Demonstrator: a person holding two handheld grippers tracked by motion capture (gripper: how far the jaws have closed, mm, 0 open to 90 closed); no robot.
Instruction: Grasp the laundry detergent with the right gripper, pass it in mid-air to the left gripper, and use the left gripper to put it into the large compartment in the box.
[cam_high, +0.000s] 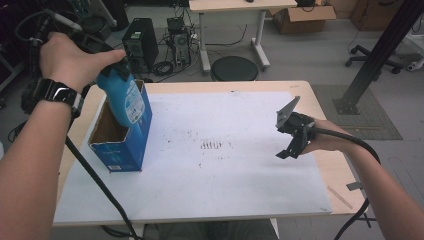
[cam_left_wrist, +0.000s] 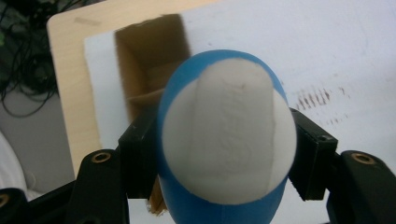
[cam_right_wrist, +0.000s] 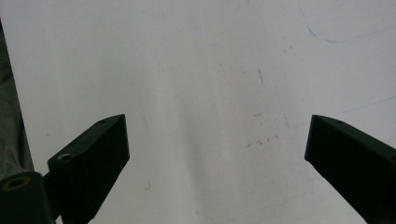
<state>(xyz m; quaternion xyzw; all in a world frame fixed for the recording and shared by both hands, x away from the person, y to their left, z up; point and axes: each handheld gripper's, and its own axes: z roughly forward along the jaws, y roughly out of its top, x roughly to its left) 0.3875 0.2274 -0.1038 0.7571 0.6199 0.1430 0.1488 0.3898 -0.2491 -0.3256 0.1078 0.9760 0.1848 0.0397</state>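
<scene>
With the left gripper (cam_high: 116, 70) clamped on the blue bottle (cam_high: 125, 97), half inside the open box (cam_high: 122, 145) near the table's (cam_high: 240, 86) left edge, lower it straight, while the right gripper (cam_high: 292, 137) idles wide open and empty.

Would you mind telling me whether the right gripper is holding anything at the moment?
No, the right gripper has its jaws spread wide with nothing between them but the bare white sheet.
</scene>
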